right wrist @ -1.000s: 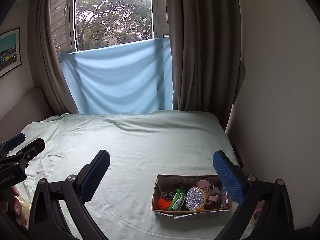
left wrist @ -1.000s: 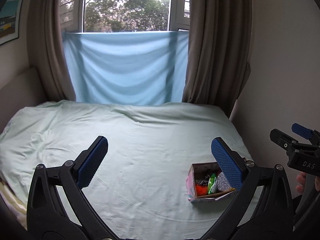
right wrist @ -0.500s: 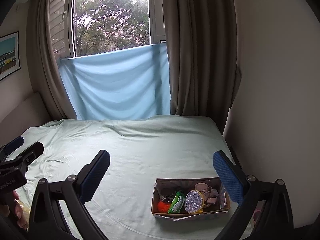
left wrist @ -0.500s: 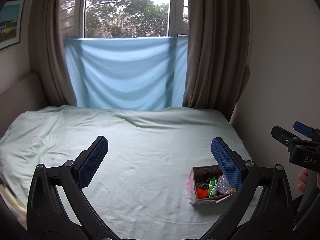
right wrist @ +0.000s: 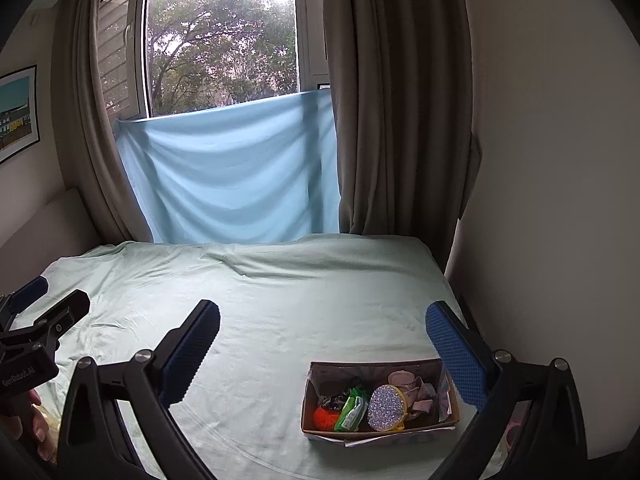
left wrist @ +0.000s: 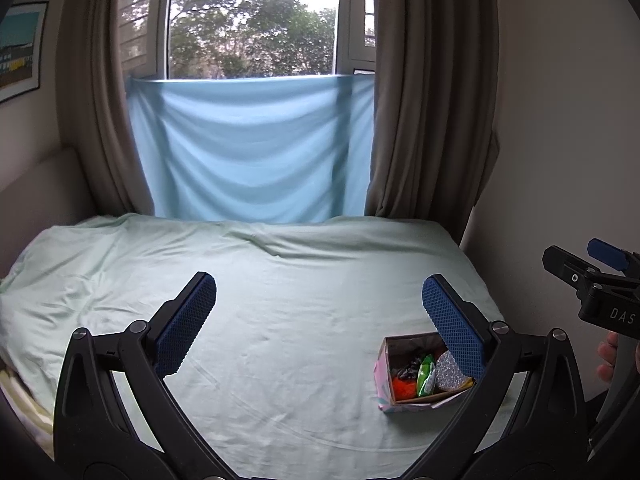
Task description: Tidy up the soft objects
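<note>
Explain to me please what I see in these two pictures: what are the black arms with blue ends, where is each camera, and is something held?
The black arms are no robot: a person carries one hand tool with two fingers in each hand. Each tool has a wide-angle camera looking forward along its fingers, so each picture shows its own tongs at the bottom. One picture comes from the left tongs, the other from the right tongs. Each view also catches the other tool at its edge, with the person's fingers beside it.

Both tongs are open and hold nothing. Below them is a bed with a pale green sheet. On it stands a small open box with an orange fluffy thing, a green packet and a glittery round pouch.
</note>
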A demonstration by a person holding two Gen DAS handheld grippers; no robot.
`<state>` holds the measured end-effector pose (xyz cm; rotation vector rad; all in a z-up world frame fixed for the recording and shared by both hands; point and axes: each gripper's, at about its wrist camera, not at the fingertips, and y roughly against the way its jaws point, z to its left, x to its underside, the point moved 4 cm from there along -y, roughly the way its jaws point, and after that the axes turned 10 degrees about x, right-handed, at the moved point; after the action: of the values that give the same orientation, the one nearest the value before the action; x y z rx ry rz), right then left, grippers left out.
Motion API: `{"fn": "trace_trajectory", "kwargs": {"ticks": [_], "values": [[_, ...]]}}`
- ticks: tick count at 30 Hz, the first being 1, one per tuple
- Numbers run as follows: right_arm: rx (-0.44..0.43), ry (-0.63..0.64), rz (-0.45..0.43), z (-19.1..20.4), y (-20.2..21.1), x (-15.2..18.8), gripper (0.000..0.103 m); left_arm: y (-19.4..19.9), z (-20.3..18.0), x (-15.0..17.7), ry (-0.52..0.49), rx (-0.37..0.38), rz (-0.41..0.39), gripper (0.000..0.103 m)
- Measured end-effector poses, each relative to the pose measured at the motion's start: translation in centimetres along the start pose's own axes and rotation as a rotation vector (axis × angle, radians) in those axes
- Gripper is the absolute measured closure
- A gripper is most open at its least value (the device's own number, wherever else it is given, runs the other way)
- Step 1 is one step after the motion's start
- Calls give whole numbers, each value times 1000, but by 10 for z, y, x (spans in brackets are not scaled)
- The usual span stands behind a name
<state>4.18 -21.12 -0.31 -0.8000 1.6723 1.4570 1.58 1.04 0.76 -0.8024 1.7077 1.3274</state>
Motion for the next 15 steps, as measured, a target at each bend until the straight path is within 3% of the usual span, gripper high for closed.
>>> {"fn": "trace_trajectory", "kwargs": {"ticks": [15], "values": [[1,6,-4,2,-4,-6,0,-7,2,-2,4,-9,14,0]]}}
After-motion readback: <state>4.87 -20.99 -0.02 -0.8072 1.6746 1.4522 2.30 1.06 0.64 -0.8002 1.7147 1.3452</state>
